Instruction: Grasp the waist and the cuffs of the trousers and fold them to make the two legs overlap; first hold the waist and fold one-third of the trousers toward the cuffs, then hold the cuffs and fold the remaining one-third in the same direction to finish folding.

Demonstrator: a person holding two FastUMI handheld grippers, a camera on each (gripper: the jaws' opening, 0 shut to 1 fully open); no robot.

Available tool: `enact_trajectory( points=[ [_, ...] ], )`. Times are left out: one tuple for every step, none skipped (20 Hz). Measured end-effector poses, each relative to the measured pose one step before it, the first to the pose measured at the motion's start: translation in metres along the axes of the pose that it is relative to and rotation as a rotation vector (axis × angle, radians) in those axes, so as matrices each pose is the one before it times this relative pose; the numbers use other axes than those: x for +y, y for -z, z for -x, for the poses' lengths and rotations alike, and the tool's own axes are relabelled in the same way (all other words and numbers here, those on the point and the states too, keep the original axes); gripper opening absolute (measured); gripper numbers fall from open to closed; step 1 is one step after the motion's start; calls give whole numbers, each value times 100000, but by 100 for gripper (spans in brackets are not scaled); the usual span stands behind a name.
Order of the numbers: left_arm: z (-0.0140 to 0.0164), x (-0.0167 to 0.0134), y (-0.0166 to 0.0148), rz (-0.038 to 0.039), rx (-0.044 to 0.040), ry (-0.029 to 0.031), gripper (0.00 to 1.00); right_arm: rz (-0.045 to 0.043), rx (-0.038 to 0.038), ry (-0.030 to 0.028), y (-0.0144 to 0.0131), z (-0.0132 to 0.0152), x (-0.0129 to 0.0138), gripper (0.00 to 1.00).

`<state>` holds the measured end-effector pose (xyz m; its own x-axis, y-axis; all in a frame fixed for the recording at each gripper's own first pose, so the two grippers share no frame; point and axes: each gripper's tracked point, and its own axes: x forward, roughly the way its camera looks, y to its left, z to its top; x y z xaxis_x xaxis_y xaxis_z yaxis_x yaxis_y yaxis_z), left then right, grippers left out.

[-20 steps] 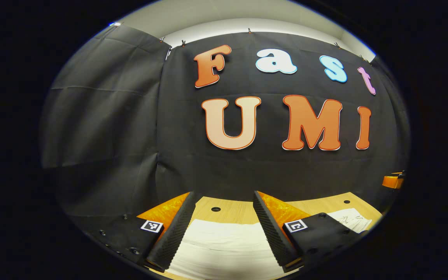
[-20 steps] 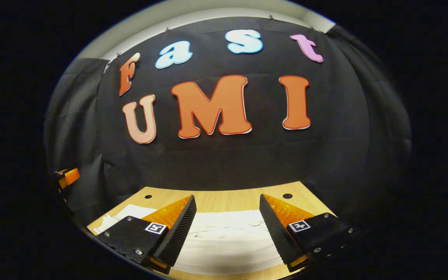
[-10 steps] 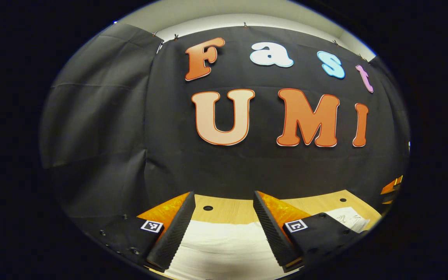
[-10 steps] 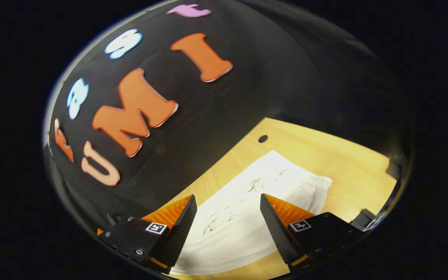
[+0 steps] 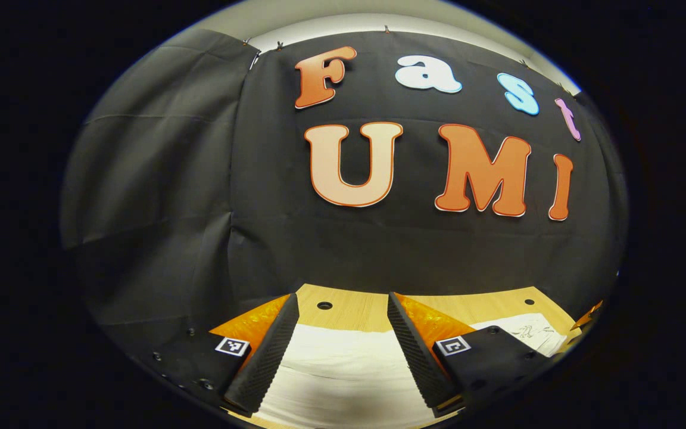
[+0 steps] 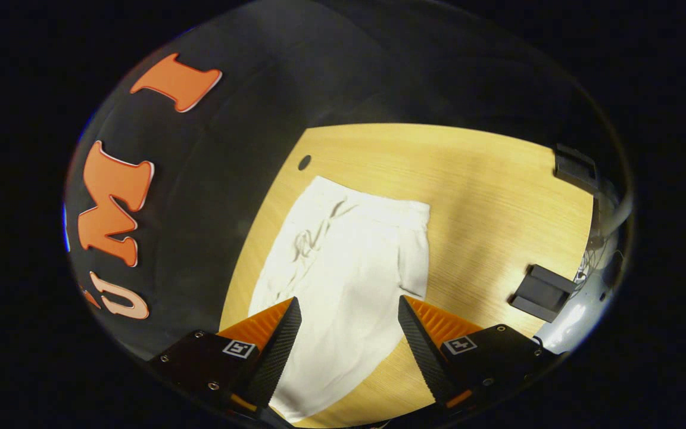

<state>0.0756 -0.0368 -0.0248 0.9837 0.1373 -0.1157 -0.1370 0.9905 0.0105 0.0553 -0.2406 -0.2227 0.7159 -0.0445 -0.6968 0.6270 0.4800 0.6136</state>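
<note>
A: Where are the trousers (image 6: 349, 262) seen?

B: In the right gripper view they are laid flat on the wooden desk (image 6: 486, 196), along the edge that meets the black cloth wall (image 6: 230, 179). The waistband end is turned toward the desk corner with the round hole (image 6: 304, 162), and some wrinkles are seen in the fabric just below it.

A: And in the left gripper view?

B: A stretch of the same white cloth (image 5: 343, 375) is seen spread on the desk (image 5: 355, 313) beneath the gripper, with another round hole (image 5: 324, 305) just beyond its far edge.

A: How are the jaws held?

B: The right gripper (image 6: 349, 342) is held above the trousers with its jaws spread apart, and nothing is gripped. The left gripper (image 5: 343, 342) is likewise kept wide apart over the cloth, nothing being pinched.

A: Anything else on the desk?

B: Two dark brackets (image 6: 542, 286) are fixed along the edge opposite the wall.
</note>
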Motion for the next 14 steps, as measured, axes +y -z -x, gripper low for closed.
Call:
enact_trajectory(
  points=[
    [28, 268, 234, 222, 707, -675, 98, -2405, 1849, 1473, 450, -714, -895, 98],
    [195, 147, 274, 189, 680, -406, 98, -2875, 1752, 1000, 290, -706, -638, 99],
    [81, 221, 142, -90, 587, -586, 98, -2545, 2047, 902, 195, -557, -605, 99],
    [110, 293, 206, -270, 403, -772, 98, -2386, 1503, 774, 231, -616, -606, 98],
    [-16, 434, 85, -224, 165, -1052, 98, -2127, 1385, 868, 208, -413, -387, 99],
    [161, 229, 142, -292, 263, -1049, 98, -1727, 1081, 776, 19, -443, -395, 99],
    [70, 358, -12, -644, 62, -1450, 98, -1627, 708, 807, -7, -394, -311, 99],
    [40, 493, 48, -634, 85, -1580, 98, -1109, 368, 322, -124, -396, -106, 98],
    [61, 228, 71, -344, 396, -751, 98, -754, 302, 366, -66, -319, -46, 98],
    [181, 182, 242, 63, 446, -811, 98, -275, 287, 444, -180, -359, -28, 98],
    [74, 167, 22, 350, 570, -401, 98, -143, 169, 267, -75, -234, 37, 98],
    [-16, 160, 314, 591, 752, -652, 98, -236, 138, 223, -215, -323, 84, 98],
    [-169, 104, 212, 536, 728, -546, 98, -2, 510, 550, -34, -149, -10, 98],
    [-27, 100, 257, 682, 578, -601, 98, -7, 65, 549, -125, -243, 8, 98]
  ],
)
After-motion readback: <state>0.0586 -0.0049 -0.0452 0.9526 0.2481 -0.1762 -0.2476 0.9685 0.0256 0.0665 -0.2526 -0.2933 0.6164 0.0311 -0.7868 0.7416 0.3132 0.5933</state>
